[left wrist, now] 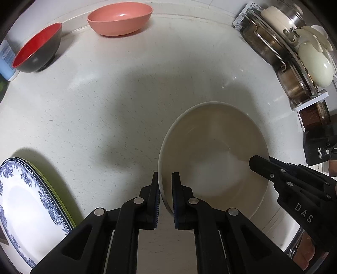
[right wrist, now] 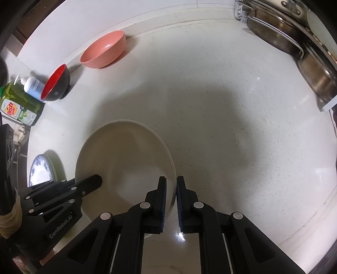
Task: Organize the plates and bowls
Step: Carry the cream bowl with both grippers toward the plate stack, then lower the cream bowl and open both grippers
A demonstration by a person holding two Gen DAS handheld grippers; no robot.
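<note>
A big cream-white round bowl (left wrist: 212, 160) of smooth, shiny stuff, maybe china, sits on the pale speckled stone counter (left wrist: 105, 109), close to the front edge. The left gripper (left wrist: 165, 200) pinches the bowl's left rim, one finger inside and one outside. The right gripper (right wrist: 171, 204) pinches the right rim the same way.

The bowl looks hard, heavy and slippery, and it could break if it falls. The thin rim is the best place to hold, with both sides lifted together and kept level.

Far back stand a pink plastic bowl (left wrist: 120, 18) and a bowl, black outside and red inside (left wrist: 38, 49). A blue-and-white patterned plate (left wrist: 25, 210) lies on a green plate (left wrist: 61, 202) at the left.
</note>
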